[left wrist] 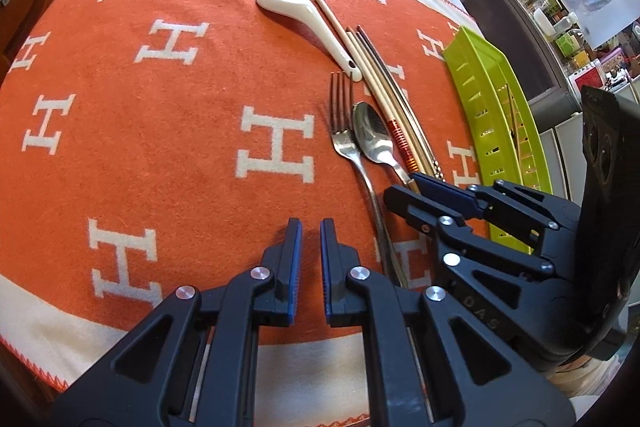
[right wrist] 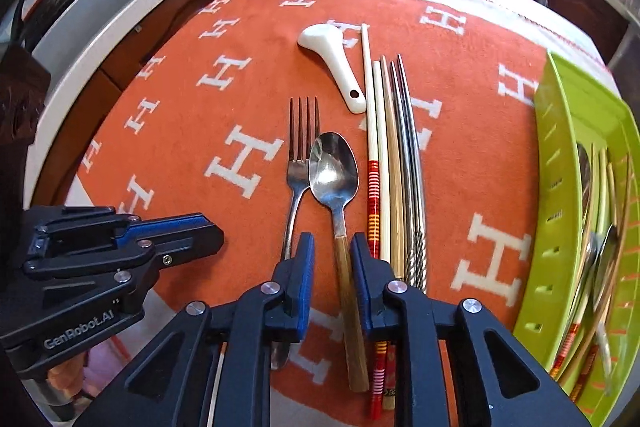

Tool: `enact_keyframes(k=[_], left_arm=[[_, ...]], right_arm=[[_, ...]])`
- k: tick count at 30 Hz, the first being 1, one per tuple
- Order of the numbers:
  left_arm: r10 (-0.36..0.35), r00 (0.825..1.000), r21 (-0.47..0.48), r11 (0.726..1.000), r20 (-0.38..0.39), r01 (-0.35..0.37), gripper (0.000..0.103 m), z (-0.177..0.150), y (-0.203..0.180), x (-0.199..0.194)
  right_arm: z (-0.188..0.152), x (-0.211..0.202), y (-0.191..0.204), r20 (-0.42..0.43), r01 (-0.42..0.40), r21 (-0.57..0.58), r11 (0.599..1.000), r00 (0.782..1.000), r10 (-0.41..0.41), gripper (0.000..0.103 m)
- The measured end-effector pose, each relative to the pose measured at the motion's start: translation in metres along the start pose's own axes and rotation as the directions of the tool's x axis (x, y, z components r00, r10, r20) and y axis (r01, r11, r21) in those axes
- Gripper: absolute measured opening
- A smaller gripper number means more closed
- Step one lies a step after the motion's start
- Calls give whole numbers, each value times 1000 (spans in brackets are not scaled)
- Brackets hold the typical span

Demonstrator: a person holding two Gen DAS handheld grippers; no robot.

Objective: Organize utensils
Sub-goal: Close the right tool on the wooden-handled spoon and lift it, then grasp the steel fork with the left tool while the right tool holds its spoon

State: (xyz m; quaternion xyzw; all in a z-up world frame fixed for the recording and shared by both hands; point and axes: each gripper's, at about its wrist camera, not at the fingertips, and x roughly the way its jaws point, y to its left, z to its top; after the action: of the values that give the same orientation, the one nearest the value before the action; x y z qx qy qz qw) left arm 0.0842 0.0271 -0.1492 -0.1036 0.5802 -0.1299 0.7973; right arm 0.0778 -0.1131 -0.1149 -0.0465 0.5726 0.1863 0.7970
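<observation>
Orange cloth (right wrist: 168, 147) carries your fork (right wrist: 298, 171), metal spoon (right wrist: 334, 173), white ceramic spoon (right wrist: 332, 59) and chopsticks (right wrist: 390, 167), side by side. Your right gripper (right wrist: 332, 267) straddles the spoon's wooden handle, pads apart from it. Your left gripper (left wrist: 310, 251) is nearly closed, empty, over cloth. Green tray (right wrist: 560, 155) at right already holds utensils.

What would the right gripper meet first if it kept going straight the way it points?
Most likely the wooden handle of the metal spoon, which lies between the right gripper fingers; its pads don't seem to touch it yet.
</observation>
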Motion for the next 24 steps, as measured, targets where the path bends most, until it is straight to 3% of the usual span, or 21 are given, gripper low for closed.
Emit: enact_keyframes(k=[5, 13, 16, 24], left_arm=[[-45, 999, 21, 999, 12, 45, 5, 5, -9, 1], [-141, 988, -14, 990, 61, 142, 5, 32, 6, 14], [-176, 980, 6, 984, 92, 176, 5, 44, 5, 23], [-250, 964, 79, 967, 89, 243, 5, 66, -8, 50]], right_arm=[[-2, -1, -3, 19, 9, -3, 1000, 1000, -9, 7], [-12, -15, -24, 54, -105, 113, 988, 994, 100, 6], [-15, -25, -29, 70, -126, 128, 984, 991, 118, 6], [-18, -56, -42, 127, -173, 160, 972, 980, 153, 6]])
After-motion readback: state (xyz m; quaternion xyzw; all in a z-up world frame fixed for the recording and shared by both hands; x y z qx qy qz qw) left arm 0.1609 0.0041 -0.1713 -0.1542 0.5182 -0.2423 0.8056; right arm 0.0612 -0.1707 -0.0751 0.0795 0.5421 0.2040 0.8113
